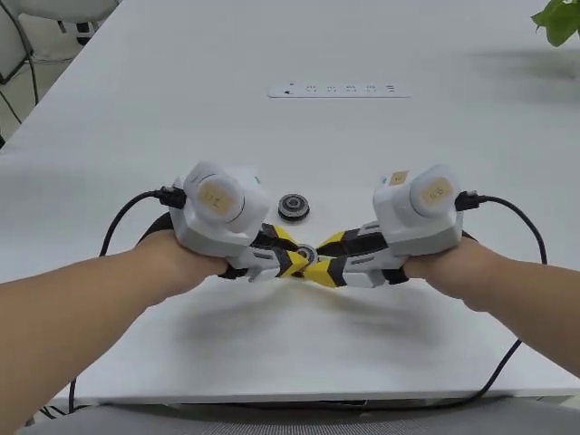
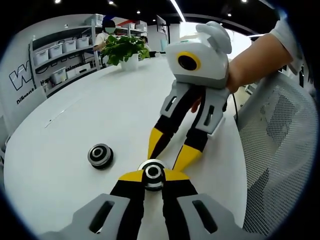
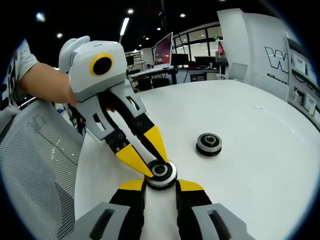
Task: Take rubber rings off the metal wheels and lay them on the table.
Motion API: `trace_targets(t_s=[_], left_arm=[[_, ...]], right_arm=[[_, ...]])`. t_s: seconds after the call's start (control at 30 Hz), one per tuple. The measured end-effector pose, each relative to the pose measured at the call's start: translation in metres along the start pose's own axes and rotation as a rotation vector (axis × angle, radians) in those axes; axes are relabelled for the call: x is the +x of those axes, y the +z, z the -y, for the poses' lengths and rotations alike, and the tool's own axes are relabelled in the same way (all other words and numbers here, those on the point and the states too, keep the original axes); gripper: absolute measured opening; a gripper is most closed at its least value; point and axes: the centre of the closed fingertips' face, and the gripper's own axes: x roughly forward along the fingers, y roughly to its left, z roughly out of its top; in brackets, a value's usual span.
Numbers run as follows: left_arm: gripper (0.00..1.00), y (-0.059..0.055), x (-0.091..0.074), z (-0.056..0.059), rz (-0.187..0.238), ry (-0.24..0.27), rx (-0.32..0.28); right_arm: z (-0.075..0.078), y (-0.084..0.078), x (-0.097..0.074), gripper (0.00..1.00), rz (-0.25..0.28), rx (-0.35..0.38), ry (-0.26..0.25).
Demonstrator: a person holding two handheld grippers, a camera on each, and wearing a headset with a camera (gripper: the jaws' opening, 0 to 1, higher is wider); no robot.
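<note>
A metal wheel with a black rubber ring (image 1: 306, 254) is held just above the table's near edge, between both grippers. My left gripper (image 1: 294, 263) comes in from the left and is shut on the wheel (image 2: 152, 174), its yellow tips on either side. My right gripper (image 1: 319, 268) comes in from the right and its jaws also clamp the wheel (image 3: 161, 172). In the left gripper view the right gripper (image 2: 169, 150) reaches down from above. In the right gripper view the left gripper (image 3: 150, 162) slants in from the upper left. A second ringed wheel (image 1: 294, 207) lies flat on the table beyond them.
The white table (image 1: 272, 136) stretches away, with a white power strip (image 1: 337, 90) at its middle far side. A green plant (image 1: 562, 20) stands at the far right corner. Cables trail from both grippers over the near edge. A mesh chair (image 2: 280, 145) sits close behind.
</note>
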Motion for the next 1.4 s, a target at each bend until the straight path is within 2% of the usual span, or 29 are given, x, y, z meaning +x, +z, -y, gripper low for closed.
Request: trace_targets(t_s=[0.4,0.53,0.77,1.13,1.23,1.3,1.4], left_arm=[[0.07,0.001,-0.001,0.001,0.000,0.001,-0.001],[0.07,0.001,-0.001,0.002,0.001,0.003,-0.003],[0.07,0.001,-0.001,0.001,0.002,0.005,-0.003],[0.07,0.001,-0.001,0.000,-0.002,0.009,-0.002],[0.07,0.001,-0.001,0.001,-0.002,0.010,-0.003],[0.07,0.001,-0.001,0.001,-0.003,0.011,-0.004],[0.07,0.001,-0.002,0.001,-0.005,0.013,-0.001]], right_arm=[[0.001,-0.006,-0.004,0.11,-0.029,-0.010,-0.004],[0.006,-0.007,-0.005,0.01,-0.036,-0.005,-0.018],[0.006,-0.007,-0.004,0.00,-0.042,-0.004,-0.027],[0.008,-0.006,-0.008,0.00,-0.010,0.123,-0.039],[0.009,-0.004,-0.011,0.00,0.010,0.166,-0.055],[0.010,-0.002,-0.012,0.00,0.034,0.210,-0.045],[0.012,0.001,-0.012,0.00,0.054,0.237,-0.041]])
